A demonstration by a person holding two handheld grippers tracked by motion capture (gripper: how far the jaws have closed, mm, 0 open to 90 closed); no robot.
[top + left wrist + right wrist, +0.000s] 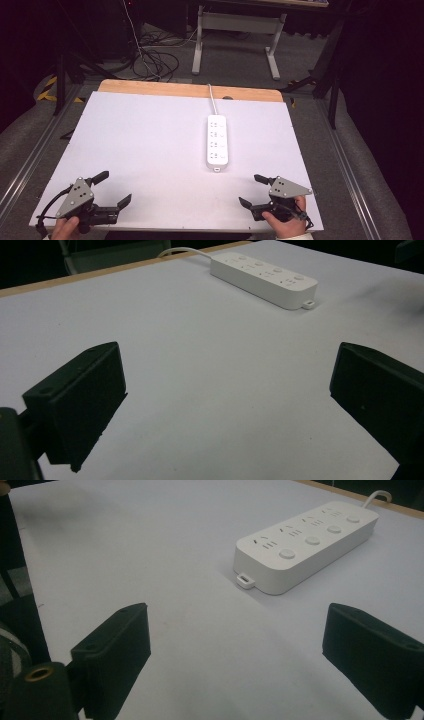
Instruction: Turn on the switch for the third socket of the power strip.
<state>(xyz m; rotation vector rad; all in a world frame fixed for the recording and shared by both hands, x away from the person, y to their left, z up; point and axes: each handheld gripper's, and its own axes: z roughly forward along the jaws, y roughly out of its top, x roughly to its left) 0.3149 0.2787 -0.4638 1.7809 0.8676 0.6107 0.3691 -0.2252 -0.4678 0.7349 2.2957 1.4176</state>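
A white power strip lies lengthwise in the middle of the white table top, its cord running off the far edge. It has several sockets, each with a round button. The strip also appears far ahead in the left gripper view and closer, up and to the right, in the right gripper view. My left gripper rests at the near left corner, jaws wide apart with nothing between them. My right gripper sits at the near right, below the strip's near end, also open and empty.
The table's wooden far edge borders a dark floor with tangled cables and a white desk frame. Metal rails run along both sides of the table.
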